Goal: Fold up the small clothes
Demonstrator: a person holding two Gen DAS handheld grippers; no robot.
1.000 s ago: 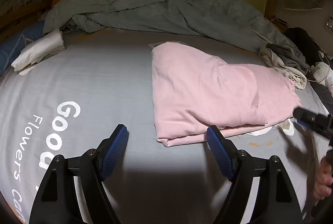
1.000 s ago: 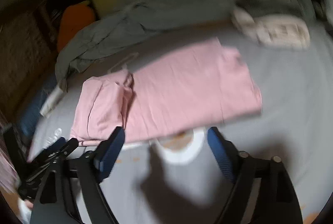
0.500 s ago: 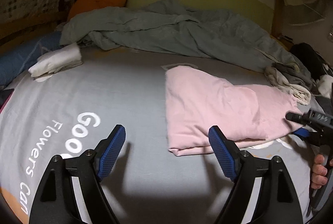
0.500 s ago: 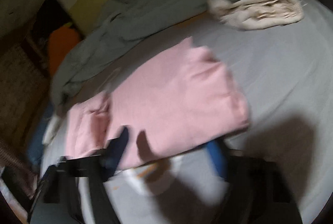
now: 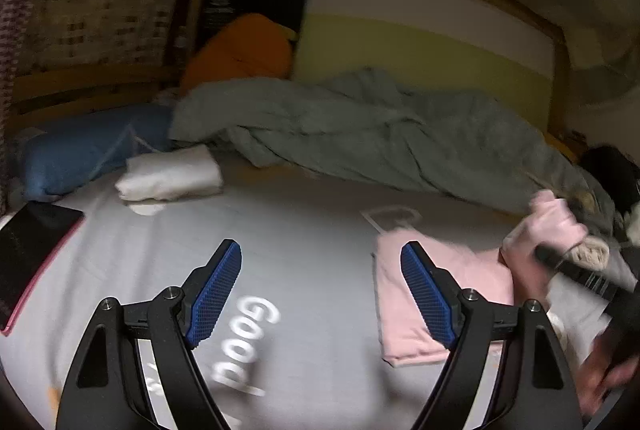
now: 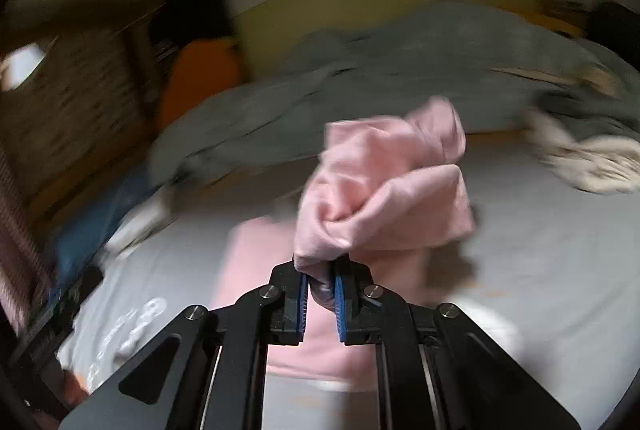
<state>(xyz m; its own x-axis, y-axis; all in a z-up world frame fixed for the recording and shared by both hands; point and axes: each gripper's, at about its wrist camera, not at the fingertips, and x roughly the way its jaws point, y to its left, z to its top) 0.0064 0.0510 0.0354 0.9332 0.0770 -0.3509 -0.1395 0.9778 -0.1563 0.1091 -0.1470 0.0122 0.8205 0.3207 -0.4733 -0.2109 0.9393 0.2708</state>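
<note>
A pink garment (image 5: pixel 404 314) lies partly folded on the grey bed sheet (image 5: pixel 304 238), at the right in the left wrist view. My left gripper (image 5: pixel 322 290) is open and empty, hovering above the sheet just left of the garment. My right gripper (image 6: pixel 320 290) is shut on one end of the pink garment (image 6: pixel 384 186) and holds it bunched and lifted above the rest of it. In the left wrist view that lifted end (image 5: pixel 548 226) shows at the far right, with the right gripper (image 5: pixel 540 254) under it.
A rumpled grey-green duvet (image 5: pixel 380 134) lies across the back. A folded white cloth (image 5: pixel 172 174), a blue pillow (image 5: pixel 80 150) and a dark tablet (image 5: pixel 28 250) are at the left. An orange cushion (image 5: pixel 240 50) leans behind. A beige-grey clothes pile (image 6: pixel 592 162) sits right.
My right gripper has shut on the right end of the pink garment and lifted it up toward the left. My left gripper has drawn back and tilted up, still open.
</note>
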